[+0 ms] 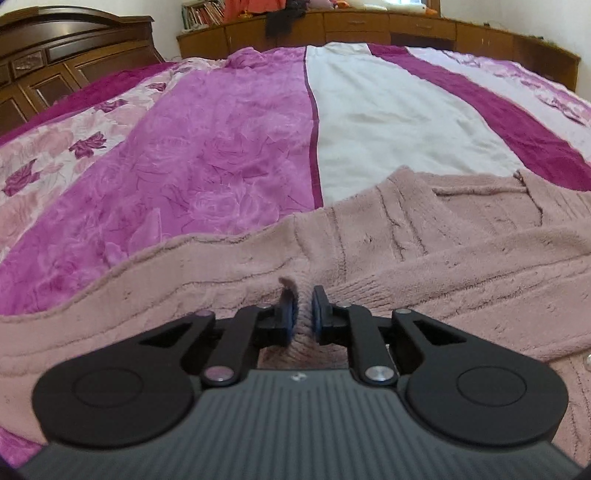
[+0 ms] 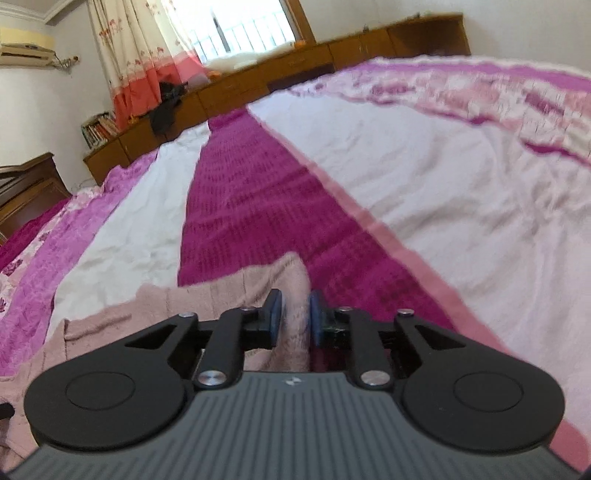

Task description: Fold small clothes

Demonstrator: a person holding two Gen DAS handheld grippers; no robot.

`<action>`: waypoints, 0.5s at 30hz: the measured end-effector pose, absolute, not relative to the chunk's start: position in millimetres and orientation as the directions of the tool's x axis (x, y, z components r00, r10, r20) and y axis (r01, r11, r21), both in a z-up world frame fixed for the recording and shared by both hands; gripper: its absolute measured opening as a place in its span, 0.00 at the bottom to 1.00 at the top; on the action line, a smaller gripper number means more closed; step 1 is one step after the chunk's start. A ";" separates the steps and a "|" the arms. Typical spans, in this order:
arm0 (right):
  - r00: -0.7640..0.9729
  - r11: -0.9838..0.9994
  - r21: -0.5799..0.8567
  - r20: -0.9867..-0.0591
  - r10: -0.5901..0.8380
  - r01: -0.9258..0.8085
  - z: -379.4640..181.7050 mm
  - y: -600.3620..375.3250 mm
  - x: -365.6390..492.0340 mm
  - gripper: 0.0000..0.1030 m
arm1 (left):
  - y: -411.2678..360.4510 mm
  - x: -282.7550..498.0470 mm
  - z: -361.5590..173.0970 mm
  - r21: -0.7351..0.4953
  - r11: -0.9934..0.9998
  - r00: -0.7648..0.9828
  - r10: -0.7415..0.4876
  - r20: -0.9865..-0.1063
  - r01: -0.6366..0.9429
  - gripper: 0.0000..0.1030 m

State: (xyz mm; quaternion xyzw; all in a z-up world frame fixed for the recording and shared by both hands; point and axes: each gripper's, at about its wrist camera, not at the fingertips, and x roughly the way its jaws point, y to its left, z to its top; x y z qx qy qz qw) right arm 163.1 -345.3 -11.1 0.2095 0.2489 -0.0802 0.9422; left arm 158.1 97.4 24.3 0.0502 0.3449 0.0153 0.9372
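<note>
A dusty-pink knitted cardigan (image 1: 424, 236) lies spread on the bed, one sleeve folded across its body. My left gripper (image 1: 303, 308) is shut on a pinched ridge of the cardigan's knit near its lower middle. In the right wrist view my right gripper (image 2: 295, 314) is shut on a raised fold of the same cardigan (image 2: 207, 295) at its edge, over the magenta stripe of the bedspread. That view is blurred.
The bed is covered by a striped bedspread (image 1: 207, 147) in purple floral, white and magenta bands. A dark wooden headboard (image 1: 55, 55) stands at the left. Low wooden cabinets (image 1: 369, 26) with books and dark clothes line the far wall under a window (image 2: 251, 26).
</note>
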 end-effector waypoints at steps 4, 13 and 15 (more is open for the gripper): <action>0.892 0.921 0.342 -0.452 -0.015 0.189 7.6 -336.4 149.1 0.28 | 101.4 150.2 37.1 0.110 0.994 0.763 0.077 -0.642 -0.008 0.26; 0.822 0.962 0.247 -0.568 0.047 0.116 -11.8 -293.6 160.6 0.28 | 95.5 138.0 55.2 0.017 0.999 0.785 -0.022 -0.619 0.041 0.26; 0.821 0.962 0.247 -0.569 0.047 0.116 -23.1 -292.7 160.4 0.29 | 89.8 140.6 48.4 0.031 0.998 0.774 -0.022 -0.633 0.054 0.26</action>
